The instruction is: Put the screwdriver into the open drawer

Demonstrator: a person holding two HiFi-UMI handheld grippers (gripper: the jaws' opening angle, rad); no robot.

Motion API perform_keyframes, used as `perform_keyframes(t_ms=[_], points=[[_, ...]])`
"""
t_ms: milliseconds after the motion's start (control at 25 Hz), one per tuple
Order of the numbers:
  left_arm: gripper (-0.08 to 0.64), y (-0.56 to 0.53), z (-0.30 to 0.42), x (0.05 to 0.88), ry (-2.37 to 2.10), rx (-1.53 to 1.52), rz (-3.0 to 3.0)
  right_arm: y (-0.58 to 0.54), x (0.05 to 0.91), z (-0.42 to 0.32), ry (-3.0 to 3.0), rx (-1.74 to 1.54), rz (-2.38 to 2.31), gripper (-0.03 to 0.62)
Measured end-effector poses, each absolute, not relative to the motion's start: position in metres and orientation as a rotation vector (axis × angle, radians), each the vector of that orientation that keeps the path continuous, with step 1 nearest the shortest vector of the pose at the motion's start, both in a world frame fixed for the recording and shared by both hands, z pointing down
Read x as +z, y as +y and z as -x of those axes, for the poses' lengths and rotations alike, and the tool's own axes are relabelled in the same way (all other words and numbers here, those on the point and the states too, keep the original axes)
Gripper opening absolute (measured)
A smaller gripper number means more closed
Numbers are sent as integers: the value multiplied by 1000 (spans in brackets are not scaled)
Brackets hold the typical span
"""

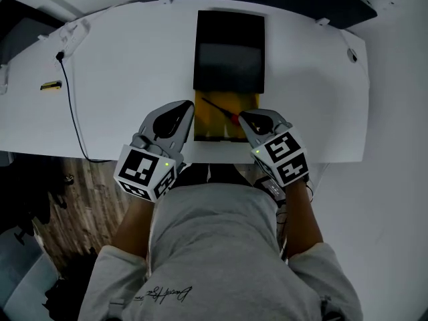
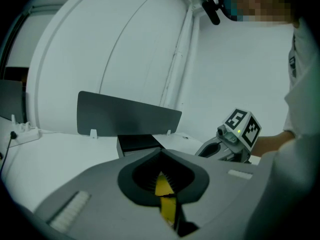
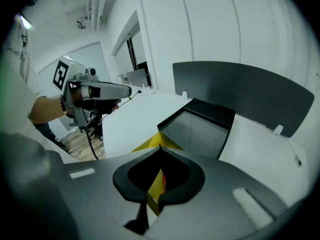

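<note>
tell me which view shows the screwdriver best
Head view: the screwdriver shows, shaft and red handle, over the drawer, at the right claw. Right gripper view: only a red sliver between its jaws; left gripper view: nothing clear.

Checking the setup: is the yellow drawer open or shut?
Open. The head view shows the yellow drawer pulled out from the black unit toward the person, its inside exposed, with the screwdriver across it.

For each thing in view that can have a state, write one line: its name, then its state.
drawer: open, pulled out of the black cabinet.
screwdriver: over the open drawer, shaft pointing away, red handle at the right gripper's fingers.
left gripper: shut, empty, at the drawer's left edge.
right gripper: shut on the screwdriver, as far as the views show.
</note>
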State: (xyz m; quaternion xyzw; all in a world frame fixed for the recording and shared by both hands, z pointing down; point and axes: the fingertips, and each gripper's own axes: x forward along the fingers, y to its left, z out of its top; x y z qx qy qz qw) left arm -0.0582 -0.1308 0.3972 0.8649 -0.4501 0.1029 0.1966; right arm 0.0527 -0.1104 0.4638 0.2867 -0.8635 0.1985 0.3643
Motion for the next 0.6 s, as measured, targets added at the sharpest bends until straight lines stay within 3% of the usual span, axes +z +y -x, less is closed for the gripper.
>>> perform_keyframes(t_ms=[600], points=[[0,-99,44,375,-1250,298,-2458,-93,410,-59,-2373,498,-847,12]])
